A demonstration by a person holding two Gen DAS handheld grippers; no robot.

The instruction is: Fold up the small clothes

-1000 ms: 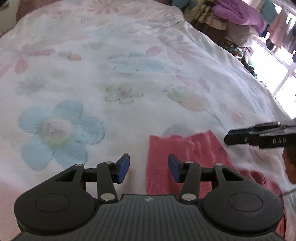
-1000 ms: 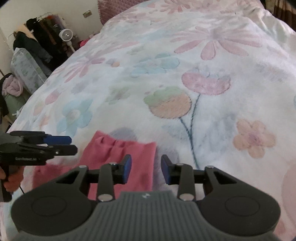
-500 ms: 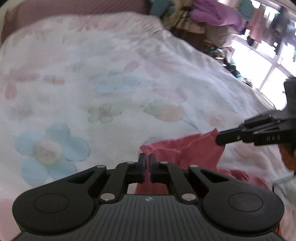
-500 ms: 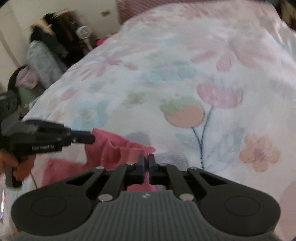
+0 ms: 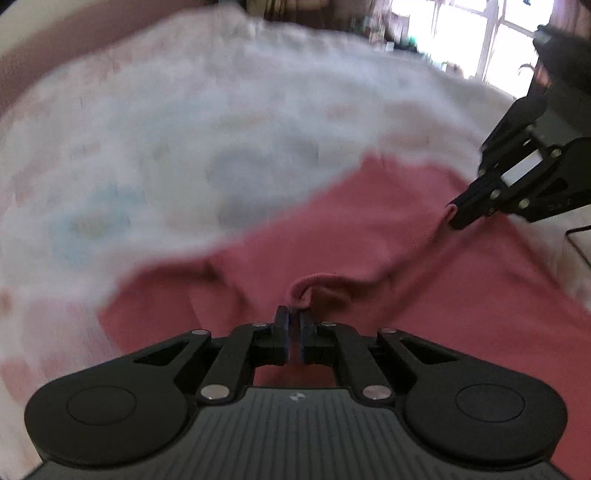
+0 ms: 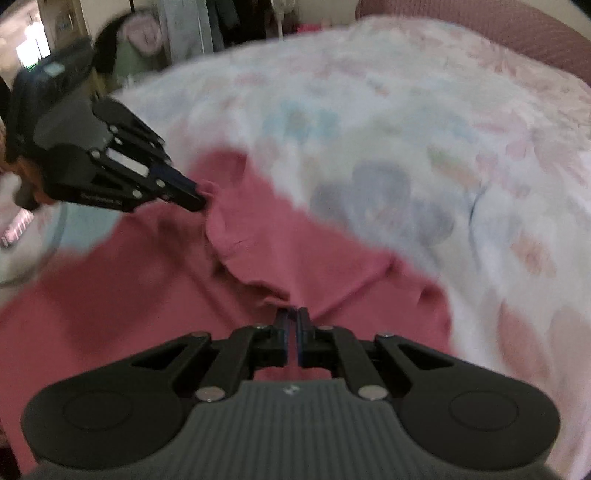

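A small pink knitted garment (image 5: pixel 369 229) hangs stretched above the flowered bedspread (image 5: pixel 184 129), held up by both grippers. My left gripper (image 5: pixel 293 314) is shut on one ribbed corner of its edge. My right gripper (image 6: pixel 291 314) is shut on the other corner of the garment (image 6: pixel 295 251). In the left wrist view the right gripper (image 5: pixel 456 218) shows at the right, pinching the cloth. In the right wrist view the left gripper (image 6: pixel 199 197) shows at the left, pinching the cloth. Both views are blurred by motion.
The white bedspread (image 6: pixel 406 129) with pastel flowers spreads behind the garment. A pink headboard (image 6: pixel 480 33) is at the far end. Hanging clothes and a fan (image 6: pixel 221 22) stand beside the bed. A bright window (image 5: pixel 461 33) is at the far right.
Both grippers have lifted the garment's edge up off the bed and towards me, so the pink cloth now hangs spread between them. They were open a second ago and shut half a second ago.
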